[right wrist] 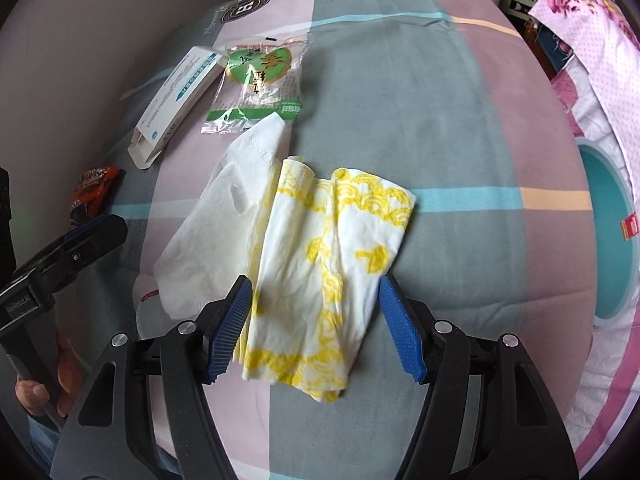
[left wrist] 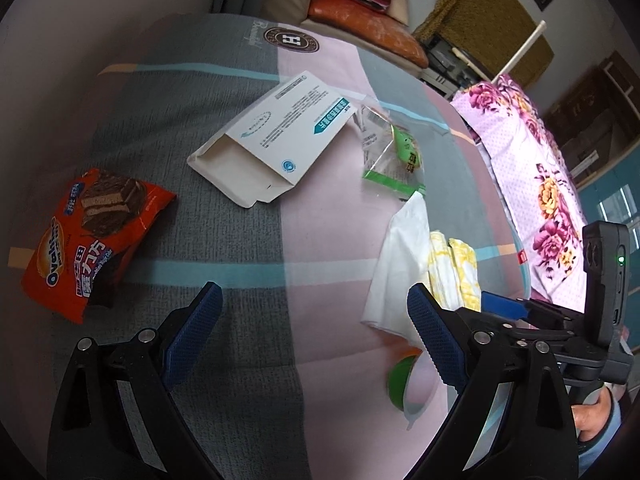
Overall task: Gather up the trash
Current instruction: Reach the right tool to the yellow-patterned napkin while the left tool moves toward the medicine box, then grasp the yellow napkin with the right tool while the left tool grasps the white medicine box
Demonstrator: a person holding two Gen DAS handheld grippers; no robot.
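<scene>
Trash lies on a grey and pink striped sheet (left wrist: 248,320). My right gripper (right wrist: 316,330) is open and straddles the near end of a yellow-patterned napkin (right wrist: 332,256); its pads do not press on it. A white tissue (right wrist: 216,248) lies partly under the napkin's left side. My left gripper (left wrist: 316,336) is open over bare sheet, with the tissue (left wrist: 400,264) at its right finger. A red Ovaltine wrapper (left wrist: 88,236) lies to its left, and a white carton (left wrist: 272,148) and a clear green wrapper (left wrist: 396,152) lie beyond it. A small green cup (left wrist: 404,384) peeks from under the tissue.
A teal round bin (right wrist: 608,232) stands at the sheet's right edge, beside a floral pink quilt (left wrist: 548,208). A person's hand (right wrist: 40,392) holds the left gripper's handle. Cushions and furniture stand at the far end.
</scene>
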